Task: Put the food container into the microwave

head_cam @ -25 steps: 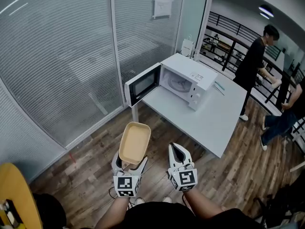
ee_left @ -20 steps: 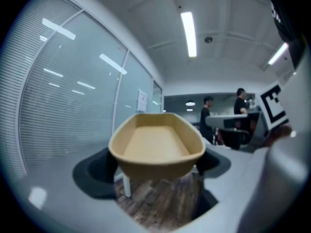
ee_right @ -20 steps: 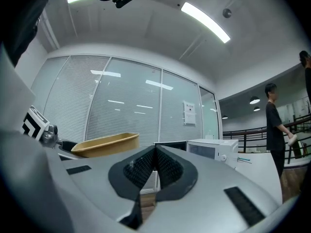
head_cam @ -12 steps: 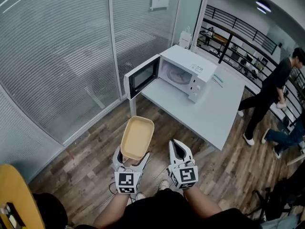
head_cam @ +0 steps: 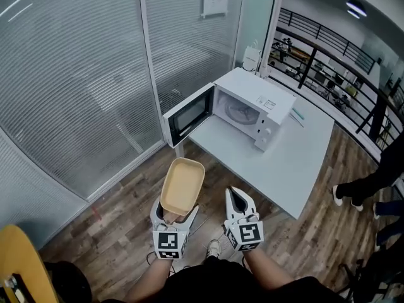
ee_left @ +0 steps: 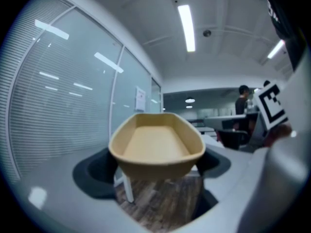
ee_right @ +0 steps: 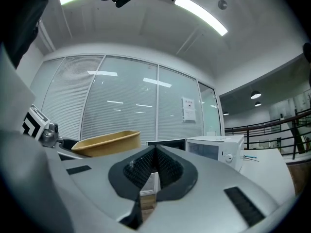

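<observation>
A tan, empty food container (head_cam: 182,185) is held out in front of me, above the wood floor. My left gripper (head_cam: 172,218) is shut on its near end; the left gripper view shows the container (ee_left: 156,144) level between the jaws. My right gripper (head_cam: 238,202) is shut on nothing and sits just right of the container, whose rim (ee_right: 104,142) shows at the left of the right gripper view. The white microwave (head_cam: 252,108) stands on a white table (head_cam: 297,169) ahead, its door (head_cam: 189,113) swung open to the left, the turntable visible inside. It also shows small in the right gripper view (ee_right: 216,151).
Glass partitions with blinds (head_cam: 76,74) run along the left. A person's legs (head_cam: 366,185) are at the right edge, beyond the table. A yellow round tabletop (head_cam: 22,264) sits at the lower left. Wood floor (head_cam: 120,219) lies between me and the table.
The person at the right has walked further right, nearly out of view. The microwave and table sit slightly lower and to the right in view. Both grippers keep their hold and posture.
</observation>
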The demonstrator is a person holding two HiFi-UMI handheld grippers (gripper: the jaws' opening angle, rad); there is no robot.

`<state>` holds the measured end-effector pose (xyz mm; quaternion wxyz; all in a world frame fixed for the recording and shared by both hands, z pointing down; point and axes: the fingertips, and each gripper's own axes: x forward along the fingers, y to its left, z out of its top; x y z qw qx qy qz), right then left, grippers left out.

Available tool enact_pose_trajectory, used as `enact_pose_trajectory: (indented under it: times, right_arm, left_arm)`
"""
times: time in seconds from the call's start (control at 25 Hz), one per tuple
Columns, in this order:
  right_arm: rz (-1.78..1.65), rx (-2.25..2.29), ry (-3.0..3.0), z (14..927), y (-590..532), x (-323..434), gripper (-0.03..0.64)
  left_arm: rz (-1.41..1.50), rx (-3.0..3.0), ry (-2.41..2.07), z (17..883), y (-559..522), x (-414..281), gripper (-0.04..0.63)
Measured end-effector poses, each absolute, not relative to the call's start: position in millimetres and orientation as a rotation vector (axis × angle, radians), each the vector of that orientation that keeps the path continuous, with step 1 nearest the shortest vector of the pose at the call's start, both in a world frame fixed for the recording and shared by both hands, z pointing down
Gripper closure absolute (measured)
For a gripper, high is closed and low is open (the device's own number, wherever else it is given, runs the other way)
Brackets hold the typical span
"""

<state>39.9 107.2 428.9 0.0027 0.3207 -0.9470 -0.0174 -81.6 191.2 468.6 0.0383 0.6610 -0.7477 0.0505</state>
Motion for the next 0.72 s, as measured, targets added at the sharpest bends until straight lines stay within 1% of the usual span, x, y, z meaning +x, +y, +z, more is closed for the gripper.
enact_pose_trajectory:
  times: [0.44, 0.72]
  right_arm:
    - [0.001, 0.950, -2.981, 438, 18, 46, 0.611]
    - [0.044, 0.907, -2.998, 445, -16, 50, 0.611]
  left_arm:
    - [0.210, 1.985, -2.296, 476, 114, -76, 0.101]
    - [0.244, 1.949, -2.304, 481, 83, -75, 0.101]
